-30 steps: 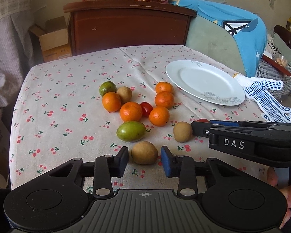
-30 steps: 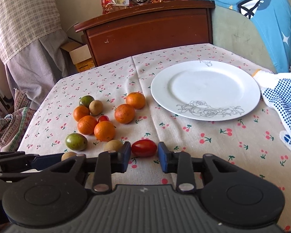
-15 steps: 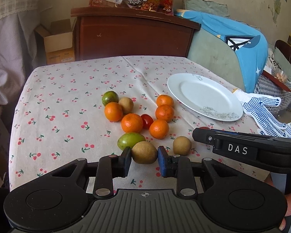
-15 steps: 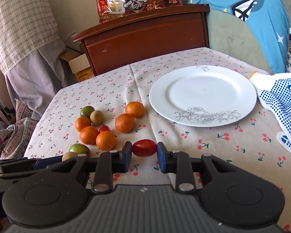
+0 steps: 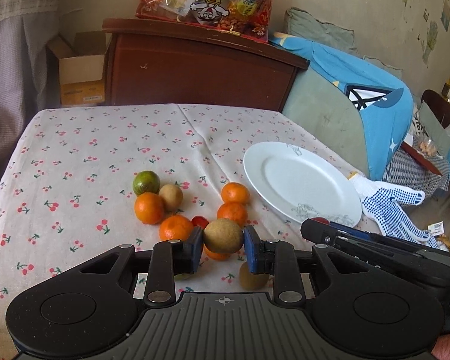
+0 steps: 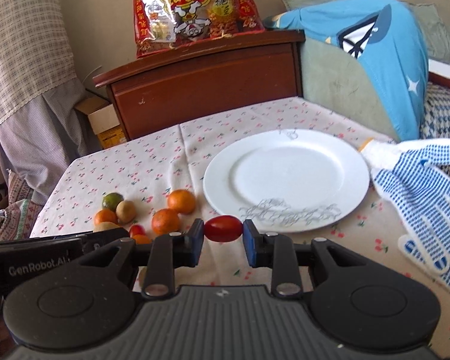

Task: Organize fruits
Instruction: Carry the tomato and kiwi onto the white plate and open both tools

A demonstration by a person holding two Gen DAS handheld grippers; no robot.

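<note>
Above the worktop [image 5: 75, 156] we have lifted both picks; left gripper [image 5: 223, 243] fingers clamp a brown fruit [image 5: 223, 235], right gripper [image 6: 223, 234] fingers clamp a red tomato [image 6: 223, 228]; the empty plate [image 6: 354, 162] at one o'clock likely comes next.

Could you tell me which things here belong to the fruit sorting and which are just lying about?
Job:
left gripper holding brown fruit
right gripper holding tomato
oranges
green fruit
plate

Lying about:
gloves
snack bag
cabinet
box
</note>
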